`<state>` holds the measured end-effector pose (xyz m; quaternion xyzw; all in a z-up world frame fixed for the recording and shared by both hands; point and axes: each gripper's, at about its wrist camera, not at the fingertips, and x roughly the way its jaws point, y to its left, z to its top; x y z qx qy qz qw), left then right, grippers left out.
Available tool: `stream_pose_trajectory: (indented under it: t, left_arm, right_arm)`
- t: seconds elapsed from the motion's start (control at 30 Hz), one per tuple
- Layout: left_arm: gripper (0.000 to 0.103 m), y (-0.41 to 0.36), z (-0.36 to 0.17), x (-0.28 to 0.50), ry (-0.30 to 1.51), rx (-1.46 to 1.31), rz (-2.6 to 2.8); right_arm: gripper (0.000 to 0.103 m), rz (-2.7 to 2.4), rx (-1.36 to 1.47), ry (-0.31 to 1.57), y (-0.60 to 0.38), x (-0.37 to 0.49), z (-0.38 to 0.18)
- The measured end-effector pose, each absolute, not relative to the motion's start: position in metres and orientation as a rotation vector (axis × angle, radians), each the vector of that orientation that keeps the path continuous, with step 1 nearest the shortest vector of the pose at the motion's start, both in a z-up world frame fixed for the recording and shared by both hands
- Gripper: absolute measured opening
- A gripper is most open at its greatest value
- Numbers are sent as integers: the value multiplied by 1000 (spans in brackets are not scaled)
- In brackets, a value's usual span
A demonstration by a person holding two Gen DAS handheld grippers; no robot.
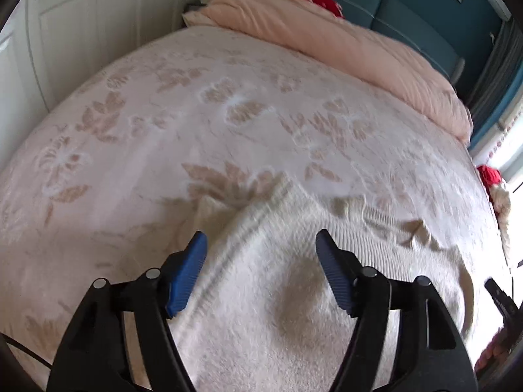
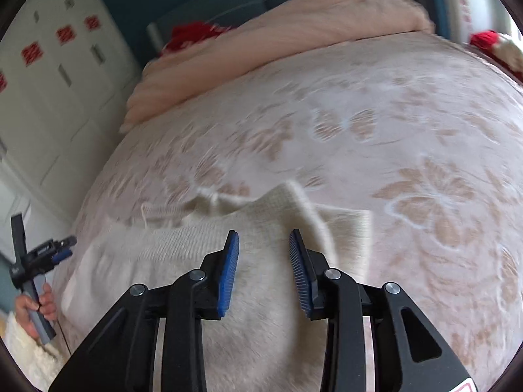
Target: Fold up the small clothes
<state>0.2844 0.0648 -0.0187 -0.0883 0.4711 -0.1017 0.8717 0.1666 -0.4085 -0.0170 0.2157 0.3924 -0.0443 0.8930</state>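
**Kid:** Where is the thing you have to fold?

**Helper:** The soft cream knitted garment (image 1: pixel 278 281) lies on the bed with the pale flowery cover (image 1: pixel 196 114), right under both of your tools. It is spread out but bumpy, and its far edge is rumpled. In the right wrist view one far corner (image 2: pixel 346 228) looks like it is flipped over.

**Kid:** Are your tools holding it?

**Helper:** No. Your left tool (image 1: pixel 261 245) is spread wide, with nothing between its blue pads. Your right tool (image 2: pixel 264 245) is open too, but less wide, and it holds nothing. Both hang over the knit.

**Kid:** So which step is this?

**Helper:** I think you are at the start of a fold, with no edge picked up yet.

**Kid:** What comes next?

**Helper:** You probably need to bring each tool down onto an edge, pinch only the knit and not the bed cover, then lift both sides together.
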Motion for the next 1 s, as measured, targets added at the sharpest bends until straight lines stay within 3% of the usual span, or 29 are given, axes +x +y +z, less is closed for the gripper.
stream_pose_trajectory:
  t: [0.03, 0.17, 0.37, 0.5, 0.6, 0.67, 0.87, 1.0]
  left_arm:
    - [65, 59, -26, 287, 1003, -173, -214]
    - [53, 39, -66, 307, 1092, -84, -165]
    - [56, 37, -70, 334, 1086, -72, -94]
    - [55, 77, -24, 305, 1008, -273, -148]
    - [62, 102, -3, 255, 949, -261, -116]
    - [71, 119, -5, 223, 960, -306, -100]
    - [77, 156, -43, 143, 1025, -464, -9]
    - [77, 160, -59, 129, 1070, -548, 19]
  right_arm:
    - [33, -75, 445, 853, -406, 180, -27]
    - [13, -171, 454, 966, -416, 214, -73]
    - [11, -218, 557, 934, -435, 221, -77]
    - [23, -192, 486, 811, -416, 171, -25]
    - [37, -187, 443, 757, -405, 105, -6]
    - [39, -177, 470, 755, -399, 66, -10]
    - [44, -267, 575, 850, -397, -15, -53]
    - [53, -294, 709, 866, -405, -30, -74]
